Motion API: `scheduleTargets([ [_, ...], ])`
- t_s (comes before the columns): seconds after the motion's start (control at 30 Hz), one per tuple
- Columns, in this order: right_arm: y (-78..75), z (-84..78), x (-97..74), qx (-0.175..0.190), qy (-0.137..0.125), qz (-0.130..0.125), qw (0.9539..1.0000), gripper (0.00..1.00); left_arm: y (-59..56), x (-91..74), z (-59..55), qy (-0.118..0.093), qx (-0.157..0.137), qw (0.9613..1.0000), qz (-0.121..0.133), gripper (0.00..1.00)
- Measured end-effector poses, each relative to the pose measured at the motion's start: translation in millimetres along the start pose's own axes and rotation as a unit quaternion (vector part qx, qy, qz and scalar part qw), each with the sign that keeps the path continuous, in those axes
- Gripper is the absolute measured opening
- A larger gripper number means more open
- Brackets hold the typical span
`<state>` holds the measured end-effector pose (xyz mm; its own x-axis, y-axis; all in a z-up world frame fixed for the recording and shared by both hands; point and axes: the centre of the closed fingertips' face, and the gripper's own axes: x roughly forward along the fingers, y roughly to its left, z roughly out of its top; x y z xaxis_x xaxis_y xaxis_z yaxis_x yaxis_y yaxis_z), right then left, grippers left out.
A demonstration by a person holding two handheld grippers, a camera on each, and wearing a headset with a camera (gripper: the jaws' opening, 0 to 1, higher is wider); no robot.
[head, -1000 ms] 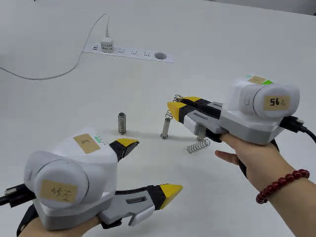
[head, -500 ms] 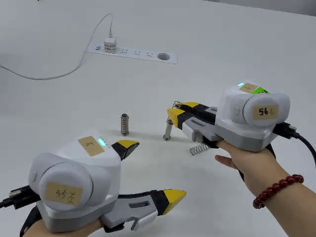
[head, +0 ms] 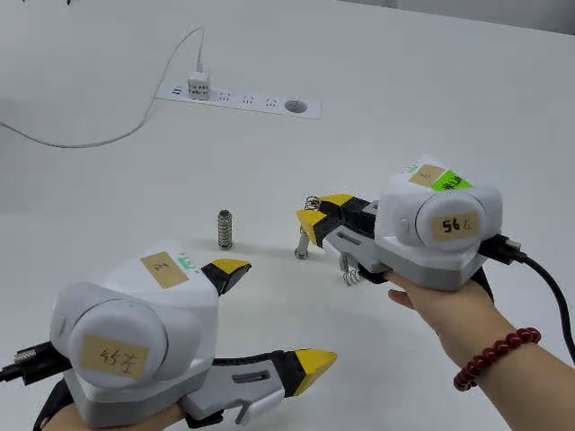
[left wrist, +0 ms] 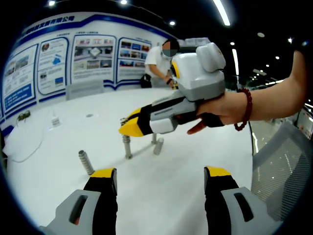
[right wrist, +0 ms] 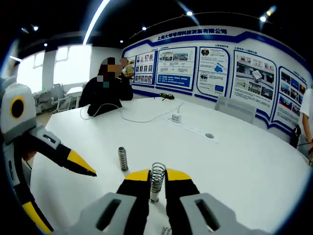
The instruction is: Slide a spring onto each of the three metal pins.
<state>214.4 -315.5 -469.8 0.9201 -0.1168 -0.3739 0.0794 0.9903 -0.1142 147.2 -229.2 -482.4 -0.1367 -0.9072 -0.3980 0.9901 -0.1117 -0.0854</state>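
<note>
My right gripper [head: 312,214] is shut on a spring [head: 312,201] held upright at its tips, just above a bare metal pin [head: 302,243]. In the right gripper view the spring [right wrist: 157,170] stands between the closed yellow fingertips [right wrist: 137,176]. Left of it, another pin [head: 225,229] wears a spring. A loose spring [head: 349,271] lies half hidden under the right gripper's body. My left gripper [head: 269,316] hovers open and empty at the near left. The left gripper view shows the sprung pin [left wrist: 85,162], two bare pins [left wrist: 127,147] [left wrist: 159,146], and the right gripper [left wrist: 131,127] over them.
A white power strip [head: 238,97] with a plugged-in charger [head: 198,87] and its cable lies at the far side of the white table [head: 431,117]. A person [right wrist: 105,90] sits at the table's far end; another person [left wrist: 159,61] stands beyond it.
My right gripper has shifted left and slightly down with the spring, closing on the bare pin and covering more of the loose spring. The left gripper stays open and about still.
</note>
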Motion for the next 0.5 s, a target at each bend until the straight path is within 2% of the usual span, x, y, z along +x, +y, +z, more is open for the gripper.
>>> scheduleTargets([
  [0.5, 1.1, -17.1, 6.6, -0.001, 0.024, -0.002, 0.9997, 0.12, 1.5, -0.9, 0.5, 0.0, 0.001, 1.0, 0.001, 0.72],
])
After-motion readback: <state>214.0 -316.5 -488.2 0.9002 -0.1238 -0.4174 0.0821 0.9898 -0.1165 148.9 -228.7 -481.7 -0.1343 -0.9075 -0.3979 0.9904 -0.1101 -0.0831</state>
